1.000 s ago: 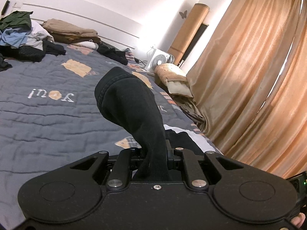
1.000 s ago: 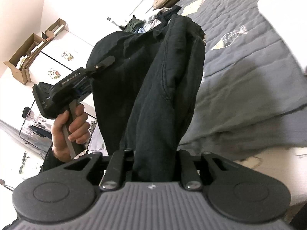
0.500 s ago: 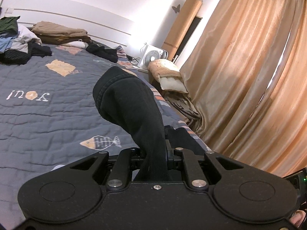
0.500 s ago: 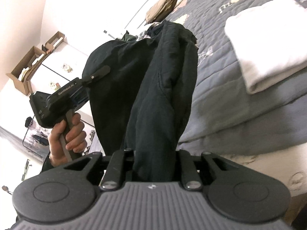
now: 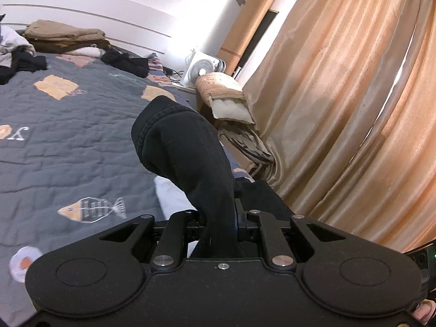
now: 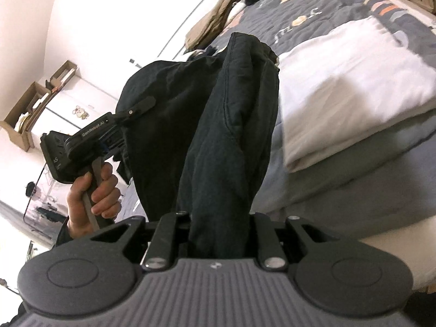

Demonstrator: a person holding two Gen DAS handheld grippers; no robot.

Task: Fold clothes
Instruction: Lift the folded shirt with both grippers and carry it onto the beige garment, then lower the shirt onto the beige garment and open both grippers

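Note:
A black garment hangs in the air between both grippers, beside the bed. My right gripper is shut on one edge of it, and the cloth rises in a thick fold out of the jaws. In the right wrist view a hand holds my left gripper, which is clamped on the garment's other side. In the left wrist view the black garment bunches up out of my left gripper; the fingertips are hidden by cloth. A folded white cloth lies on the grey quilt near the bed's edge.
Folded tan clothes and loose dark clothes lie at the head of the bed. A white fan, a woven pillow and orange curtains stand past the bed. Cardboard boxes sit on a white cabinet.
Both grippers have carried the black garment sideways along the bed. The folded white cloth has come fully into the right wrist view. Both grips are unchanged.

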